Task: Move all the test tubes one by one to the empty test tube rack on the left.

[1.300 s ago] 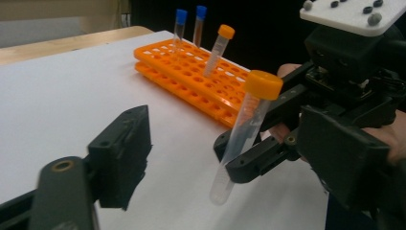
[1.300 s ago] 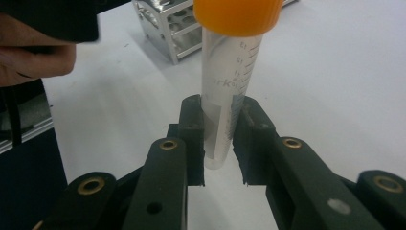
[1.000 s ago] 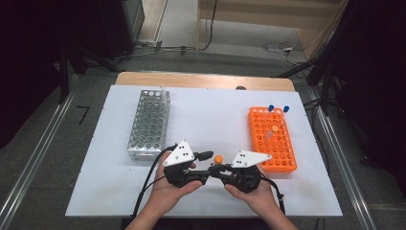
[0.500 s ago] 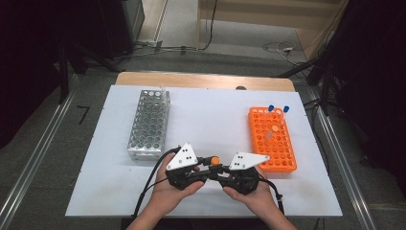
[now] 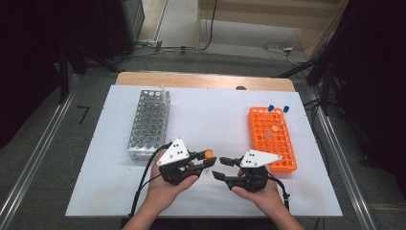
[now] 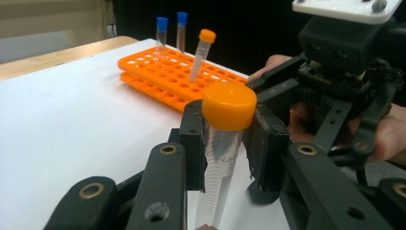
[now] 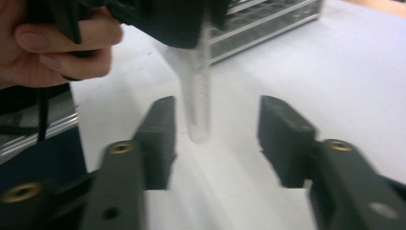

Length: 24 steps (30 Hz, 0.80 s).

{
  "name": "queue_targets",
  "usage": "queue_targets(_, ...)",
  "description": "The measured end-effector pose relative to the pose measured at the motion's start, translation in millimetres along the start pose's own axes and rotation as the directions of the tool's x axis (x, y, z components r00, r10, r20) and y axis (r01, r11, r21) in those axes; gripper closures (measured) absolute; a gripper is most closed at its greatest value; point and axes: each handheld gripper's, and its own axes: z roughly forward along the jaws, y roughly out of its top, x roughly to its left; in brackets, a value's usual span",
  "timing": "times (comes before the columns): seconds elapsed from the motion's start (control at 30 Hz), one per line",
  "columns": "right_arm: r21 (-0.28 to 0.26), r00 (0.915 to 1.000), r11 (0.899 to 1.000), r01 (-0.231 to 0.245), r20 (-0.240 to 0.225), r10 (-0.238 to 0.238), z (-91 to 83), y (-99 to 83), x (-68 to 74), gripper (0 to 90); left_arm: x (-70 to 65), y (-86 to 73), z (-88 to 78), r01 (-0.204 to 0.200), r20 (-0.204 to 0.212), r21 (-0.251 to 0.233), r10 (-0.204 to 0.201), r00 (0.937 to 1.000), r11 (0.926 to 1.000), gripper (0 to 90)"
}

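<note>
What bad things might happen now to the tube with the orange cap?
1. The left hand-held gripper alone holds the orange-capped tube, pinched just under its cap, so the long tube might swing or slip.
2. The right hand-held gripper has just been opening, its pads off the tube's tip; a bump from those jaws might knock it crooked.
3. The steel rack has small holes, so a tilted tube might miss.

Clear plastic conical tube with orange screw cap (image 6: 224, 139): upright, graduation marks and faint lettering on wall, cap on. Pinched just below cap between left claw (image 6: 225, 143) pads, tapered tip hanging above white desk (image 6: 72, 124).
</note>
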Motion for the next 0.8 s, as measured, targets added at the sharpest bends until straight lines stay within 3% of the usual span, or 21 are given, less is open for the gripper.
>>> queue_targets(0.23, -0.034, 0.9983, 0.998, -0.047, 0.032, 0.048, -23.0, -7.9, -20.7, 17.5, 16.4, 1.1, -7.7, 0.023, -0.045, 0.002, -0.023, 0.9987, 0.9997, 70.8)
queue_targets(0.43, -0.049, 0.9958, 0.996, -0.071, 0.055, 0.074, -42.2, -20.8, -33.9, 9.2, 36.0, 5.6, -19.4, 0.04, -0.103, -0.015, -0.042, 0.9938, 0.9991, 70.8)
queue_targets(0.63, -0.067, 0.9932, 0.994, -0.088, 0.071, 0.093, -60.7, -31.7, -45.7, 6.8, 58.0, 12.5, -32.6, 0.069, -0.162, -0.054, -0.077, 0.9838, 0.9961, 70.8)
queue_targets(0.8, -0.06, 0.9885, 0.993, -0.102, 0.105, 0.108, -75.6, -41.2, -54.8, 0.4, 74.2, 18.7, -40.4, 0.073, -0.213, -0.057, -0.084, 0.9734, 0.9957, 70.8)
